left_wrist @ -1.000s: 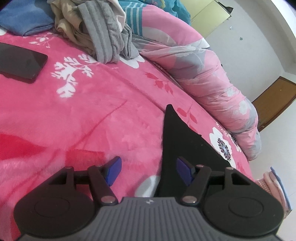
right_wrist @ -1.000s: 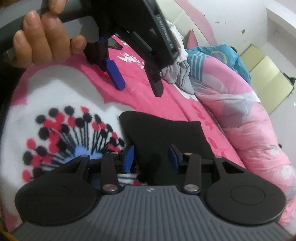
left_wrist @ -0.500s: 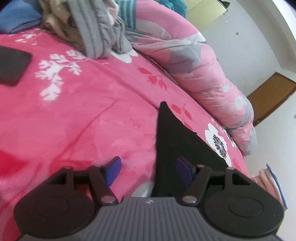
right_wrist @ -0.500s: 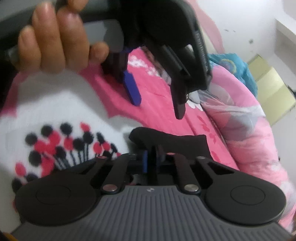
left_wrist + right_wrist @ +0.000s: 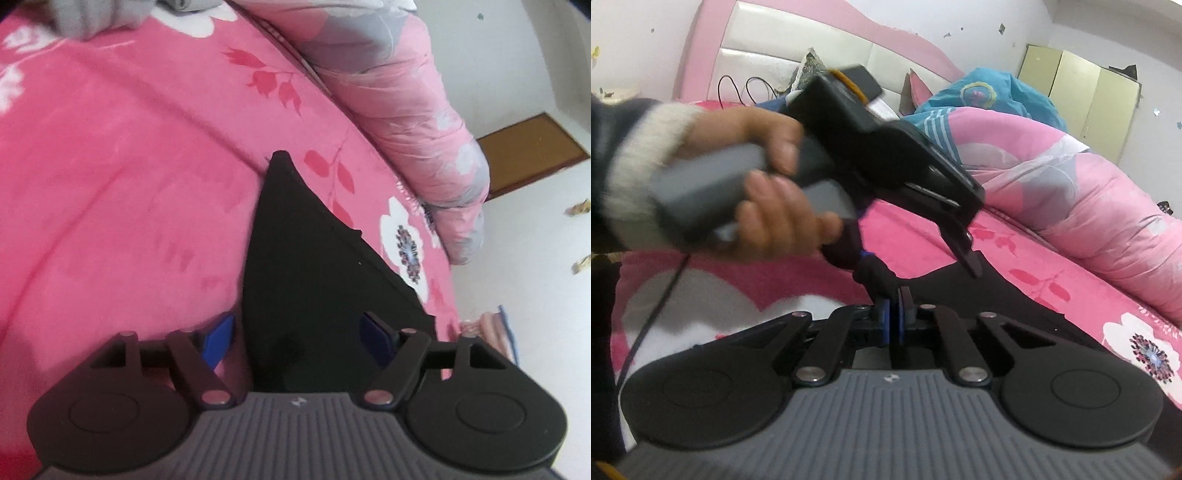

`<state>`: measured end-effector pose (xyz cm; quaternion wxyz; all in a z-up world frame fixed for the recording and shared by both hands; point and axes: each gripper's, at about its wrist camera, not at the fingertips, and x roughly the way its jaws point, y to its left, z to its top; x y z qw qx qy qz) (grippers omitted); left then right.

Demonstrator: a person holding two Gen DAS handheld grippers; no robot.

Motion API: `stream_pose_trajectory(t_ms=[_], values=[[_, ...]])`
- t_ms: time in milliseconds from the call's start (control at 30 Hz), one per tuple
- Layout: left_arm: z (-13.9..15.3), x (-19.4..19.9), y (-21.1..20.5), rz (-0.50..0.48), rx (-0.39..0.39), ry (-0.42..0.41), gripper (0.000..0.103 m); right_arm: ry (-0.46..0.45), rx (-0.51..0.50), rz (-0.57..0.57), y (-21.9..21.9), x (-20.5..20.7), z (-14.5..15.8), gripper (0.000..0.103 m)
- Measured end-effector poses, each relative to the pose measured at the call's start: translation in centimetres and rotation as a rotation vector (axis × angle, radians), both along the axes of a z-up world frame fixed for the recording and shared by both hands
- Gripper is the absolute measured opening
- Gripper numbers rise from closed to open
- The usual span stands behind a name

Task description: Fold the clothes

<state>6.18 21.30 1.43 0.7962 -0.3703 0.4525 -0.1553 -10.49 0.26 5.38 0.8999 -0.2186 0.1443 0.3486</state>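
A black garment (image 5: 310, 280) is spread on a pink floral blanket (image 5: 129, 177), beside a rolled pink quilt (image 5: 417, 110). It is pinched between the closed right gripper (image 5: 894, 320). The left gripper (image 5: 299, 334) is held wide above it. A pink headboard (image 5: 820, 48) and white wall (image 5: 1082, 22) are seen behind.

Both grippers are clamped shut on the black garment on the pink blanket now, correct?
Not quite. Only the right gripper is shut on the black garment, as the right wrist view shows. The left gripper is open, its blue fingertips spread apart either side of the cloth in the left wrist view. The pink blanket part is right.
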Motion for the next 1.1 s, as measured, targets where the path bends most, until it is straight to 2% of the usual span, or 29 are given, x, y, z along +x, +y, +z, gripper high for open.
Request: stream_pose_trajectory(t_ms=[67, 133, 233, 567, 600, 633, 667, 700, 733, 900, 1100], values=[[0.1, 1.4, -0.3, -0.011, 0.021, 0.001, 0.073, 0.004, 0.012, 0.002, -0.1, 0.2, -0.1, 0.003], [0.1, 2.9, -0.6, -0.015, 0.048, 0.005, 0.064, 0.008, 0.021, 0.006, -0.2, 0.3, -0.1, 0.003], [-0.2, 5.2, -1.1, -0.019, 0.068, 0.016, 0.057, 0.008, 0.039, 0.005, -0.5, 0.6, -0.3, 0.003], [-0.4, 9.8, -2.7, -0.034, 0.12, -0.032, 0.056, 0.046, 0.129, -0.016, -2.2, 1.9, -0.3, 0.003], [-0.4, 10.0, -2.9, -0.028, 0.131, -0.038, 0.052, 0.048, 0.138, -0.02, -2.4, 2.0, -0.3, 0.003], [-0.4, 10.1, -3.1, -0.02, 0.148, -0.042, 0.04, 0.05, 0.148, -0.024, -2.7, 2.0, -0.2, 0.003], [-0.4, 10.2, -3.3, -0.013, 0.171, -0.041, 0.032, 0.052, 0.158, -0.029, -2.9, 2.1, -0.2, 0.003], [-0.4, 10.3, -3.5, -0.007, 0.195, -0.036, 0.018, 0.054, 0.168, -0.033, -3.1, 2.1, -0.2, 0.003], [-0.4, 10.5, -3.7, -0.001, 0.219, -0.032, 0.013, 0.056, 0.178, -0.037, -3.4, 2.2, -0.1, 0.003], [0.5, 10.5, -4.8, 0.02, 0.275, -0.028, 0.009, 0.067, 0.228, -0.059, -4.6, 2.5, 0.0, 0.003], [2.9, 10.3, -7.1, 0.019, 0.318, -0.054, 0.008, 0.059, 0.288, -0.1, -6.6, 2.4, 0.7, 0.003]])
